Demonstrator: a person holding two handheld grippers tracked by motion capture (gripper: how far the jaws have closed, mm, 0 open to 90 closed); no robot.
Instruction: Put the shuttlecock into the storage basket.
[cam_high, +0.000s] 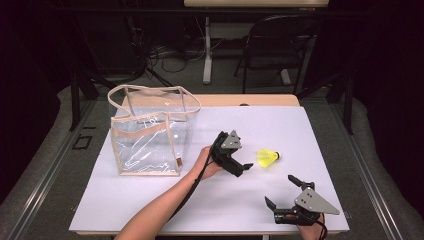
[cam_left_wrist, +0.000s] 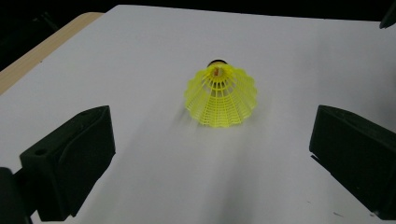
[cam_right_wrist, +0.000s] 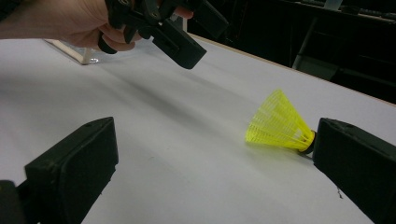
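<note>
While the left gripper (cam_high: 246, 167) hangs just above the white table sheet (cam_high: 150, 200), its jaws gape wide and hold nothing, aimed at the yellow plastic mesh shuttlecock (cam_high: 268, 157) lying on its side just beyond, at 3 o'clock! Right gripper (cam_high: 281, 191), down at 5 o'clock near the front edge, jaws spread too, empty. Over at 9 o'clock stands the clear plastic tote bag with beige trim (cam_high: 150, 132), upright, mouth open, nothing visible inside. Bare sheet lies between gripper and shuttlecock.
</note>
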